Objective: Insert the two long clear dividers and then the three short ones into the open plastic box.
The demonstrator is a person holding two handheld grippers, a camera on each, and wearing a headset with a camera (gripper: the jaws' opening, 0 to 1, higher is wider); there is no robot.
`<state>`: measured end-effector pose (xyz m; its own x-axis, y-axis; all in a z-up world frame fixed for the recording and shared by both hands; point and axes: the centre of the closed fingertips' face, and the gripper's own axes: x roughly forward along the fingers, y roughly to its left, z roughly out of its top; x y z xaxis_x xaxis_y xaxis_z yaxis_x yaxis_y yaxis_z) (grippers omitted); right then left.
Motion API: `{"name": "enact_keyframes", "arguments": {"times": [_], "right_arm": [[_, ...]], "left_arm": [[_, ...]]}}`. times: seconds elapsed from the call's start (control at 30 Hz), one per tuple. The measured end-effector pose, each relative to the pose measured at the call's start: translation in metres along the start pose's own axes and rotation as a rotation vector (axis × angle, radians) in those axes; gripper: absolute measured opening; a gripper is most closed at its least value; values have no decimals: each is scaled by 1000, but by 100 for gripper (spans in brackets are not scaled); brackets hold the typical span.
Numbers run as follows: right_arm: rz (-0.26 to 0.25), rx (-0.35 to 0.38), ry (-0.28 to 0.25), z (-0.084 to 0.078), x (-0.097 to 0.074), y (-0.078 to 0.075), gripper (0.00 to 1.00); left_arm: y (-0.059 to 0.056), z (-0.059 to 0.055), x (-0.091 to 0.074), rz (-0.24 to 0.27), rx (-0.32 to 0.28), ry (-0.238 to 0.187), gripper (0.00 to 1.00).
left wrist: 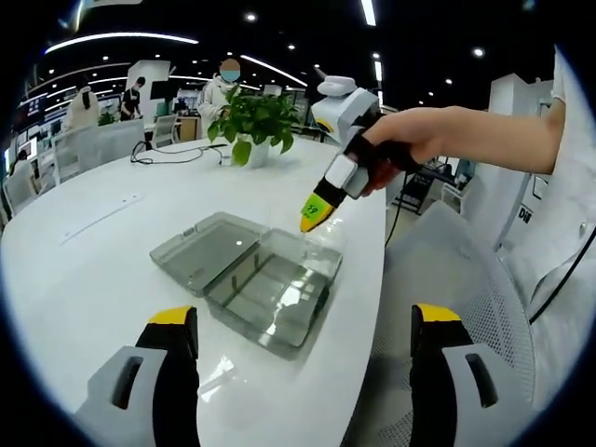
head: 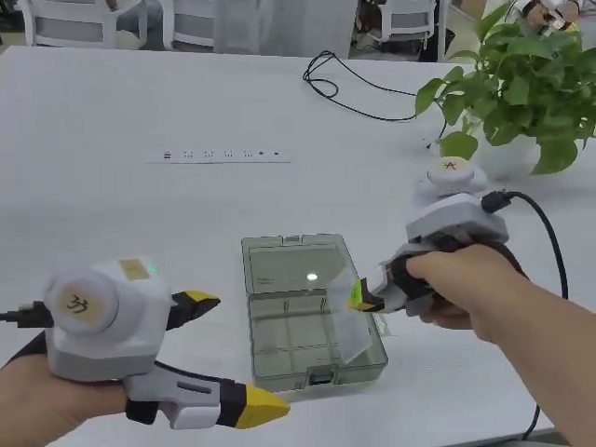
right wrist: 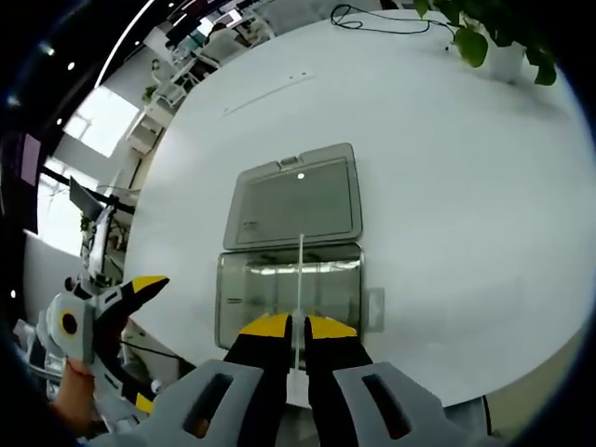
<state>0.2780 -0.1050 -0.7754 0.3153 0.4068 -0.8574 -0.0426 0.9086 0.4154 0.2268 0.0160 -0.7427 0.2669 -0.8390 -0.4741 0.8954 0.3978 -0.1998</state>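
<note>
Divider (head: 343, 321) — clear, pinched between the right gripper's (right wrist: 296, 326) closed jaws, tilted over the open box (head: 321, 371) on the table (head: 112, 205). Left gripper (head: 237, 352) — spread wide, empty, just left of the box. Plant (head: 521, 84), cable (head: 354, 88) and power strip (head: 219, 155) lie well beyond.

Only thing I can really read is "33", on the round sticker (head: 79, 304) topping the left gripper (head: 240, 352), lower left of the head view. The right gripper (head: 358, 300) has a cap label (head: 451, 166) with a dark mark, too blurry. Its green tag (left wrist: 315, 212) and the power strip (head: 219, 155) markings are too small to read.
</note>
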Motion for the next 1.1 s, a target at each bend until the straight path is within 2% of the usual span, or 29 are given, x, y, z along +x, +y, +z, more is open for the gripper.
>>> {"name": "enact_keyframes", "arguments": {"times": [0.23, 0.43, 0.73, 1.1], "right_arm": [[-22, -9, 11, -2, 5, -4, 7], [-26, -26, 21, -6, 8, 3, 7], [-46, -44, 34, -10, 9, 0, 7], [-60, -50, 40, -9, 12, -3, 7]], "left_arm": [[-1, 0, 2, -9, -13, -9, 97], [-1, -1, 2, -8, -22, -13, 97], [3, -5, 0, -4, -31, -10, 97], [2, -1, 3, -12, -35, -19, 97]]}}
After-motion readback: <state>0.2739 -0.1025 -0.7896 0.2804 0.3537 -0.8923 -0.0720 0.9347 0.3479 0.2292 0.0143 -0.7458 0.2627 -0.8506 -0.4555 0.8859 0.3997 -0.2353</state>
